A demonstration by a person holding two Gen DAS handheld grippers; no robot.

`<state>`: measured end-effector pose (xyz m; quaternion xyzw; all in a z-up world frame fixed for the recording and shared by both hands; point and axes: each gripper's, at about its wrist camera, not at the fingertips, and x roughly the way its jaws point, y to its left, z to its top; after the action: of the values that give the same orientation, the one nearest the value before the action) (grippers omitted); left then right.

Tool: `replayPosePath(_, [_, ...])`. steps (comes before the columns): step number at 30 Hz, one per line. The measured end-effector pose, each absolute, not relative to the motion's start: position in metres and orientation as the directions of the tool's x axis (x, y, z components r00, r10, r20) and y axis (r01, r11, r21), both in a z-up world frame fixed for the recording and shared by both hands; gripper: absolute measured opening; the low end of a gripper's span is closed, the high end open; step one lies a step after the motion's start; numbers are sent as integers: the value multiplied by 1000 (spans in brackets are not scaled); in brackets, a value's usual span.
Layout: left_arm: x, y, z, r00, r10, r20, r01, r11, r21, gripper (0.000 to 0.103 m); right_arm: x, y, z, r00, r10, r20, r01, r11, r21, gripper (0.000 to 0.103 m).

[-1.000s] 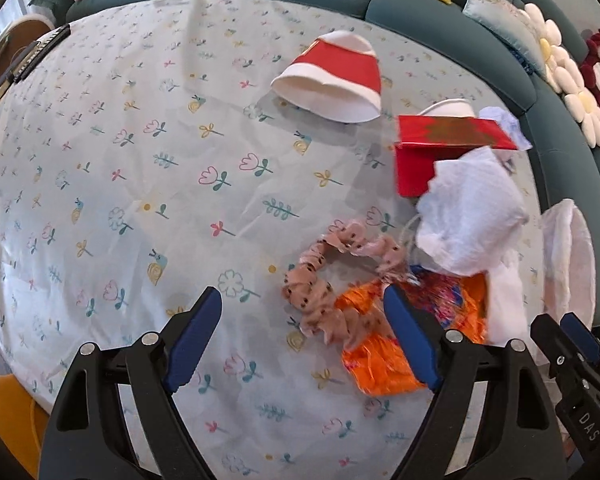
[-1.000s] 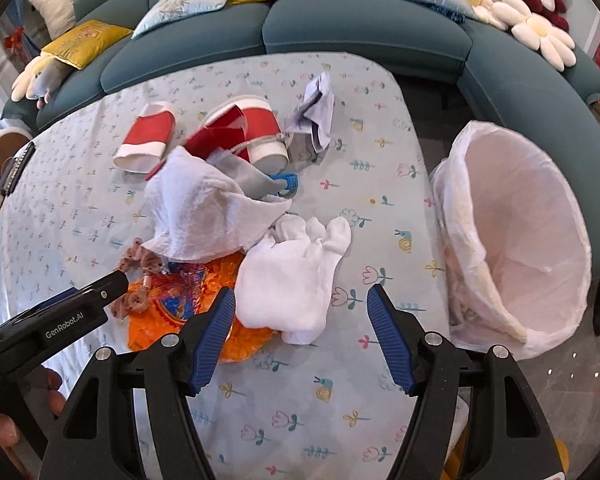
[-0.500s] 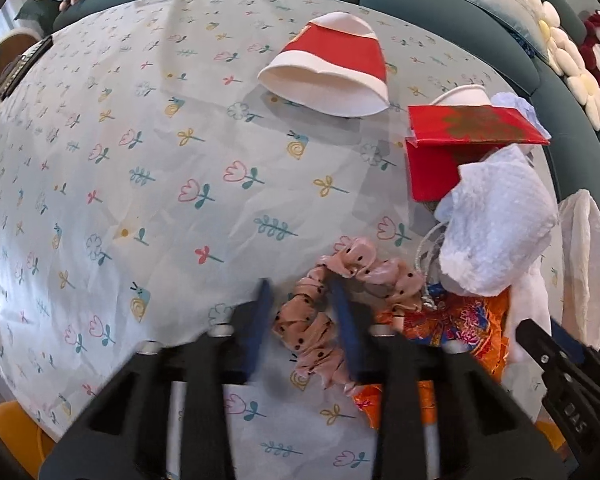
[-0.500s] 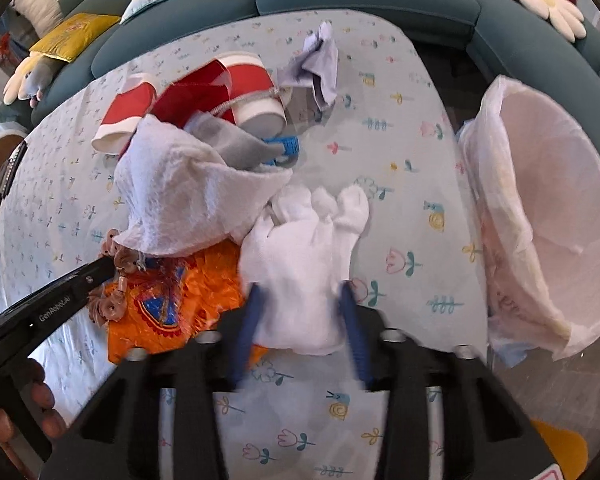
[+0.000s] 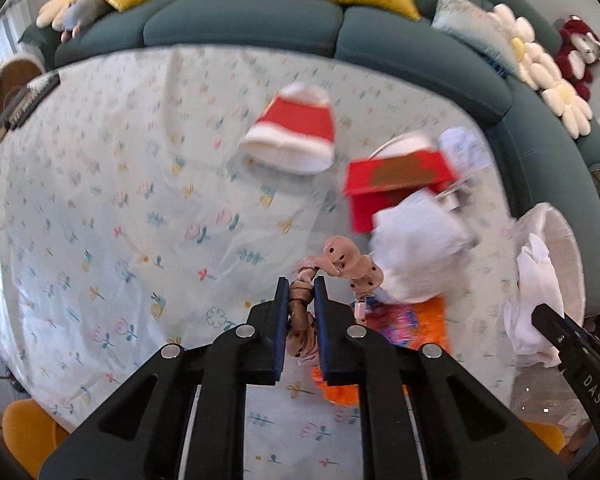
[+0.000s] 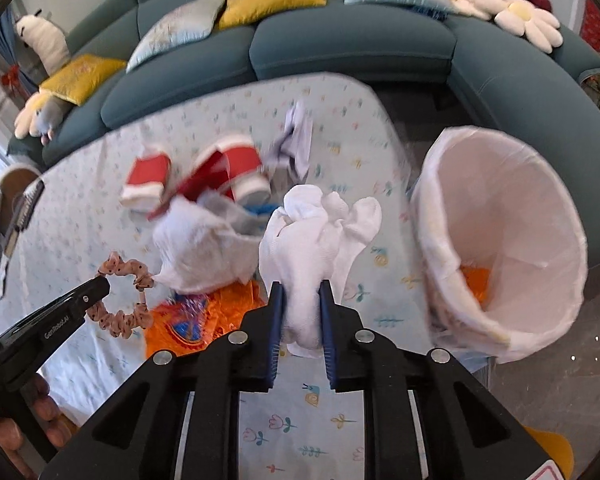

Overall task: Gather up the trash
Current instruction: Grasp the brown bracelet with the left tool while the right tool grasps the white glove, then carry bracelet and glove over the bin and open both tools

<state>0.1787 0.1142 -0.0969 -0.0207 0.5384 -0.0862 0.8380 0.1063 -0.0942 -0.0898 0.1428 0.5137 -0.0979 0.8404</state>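
My left gripper [image 5: 301, 286] is shut on a pink dotted scrunchie [image 5: 340, 264] and holds it lifted off the table; it also shows in the right wrist view [image 6: 120, 292]. My right gripper [image 6: 301, 290] is shut on a white tissue wad [image 6: 320, 232], raised above the table. The bin with a white liner [image 6: 500, 240] stands right of the table and holds an orange scrap. On the table lie an orange wrapper [image 6: 204, 312], another white tissue [image 6: 204, 244], two red-and-white paper cups [image 6: 146, 180] [image 6: 240, 168] and a red card [image 5: 396, 176].
The table has a flowered cloth [image 5: 120, 200]. A teal sofa [image 6: 340, 40] with cushions curves behind it. A crumpled pale paper [image 6: 298, 140] lies at the far table edge. A dark object [image 5: 24, 100] sits at the table's left edge.
Both grippers closed from open: the left on the scrunchie, the right on the white tissue. Both have lifted their items off the table.
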Motion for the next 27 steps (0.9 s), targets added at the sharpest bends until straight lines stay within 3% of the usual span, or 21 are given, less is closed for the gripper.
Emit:
replayPosePath(15, [126, 35, 2, 532, -296, -793, 305, 941, -146, 12, 39, -125, -4, 604, -78, -793, 335, 928, 164, 17])
replayPosePath(27, [77, -44, 28, 530, -371, -763, 463, 880, -107, 12, -13, -169, 16, 646, -130, -752, 400, 897, 189, 17])
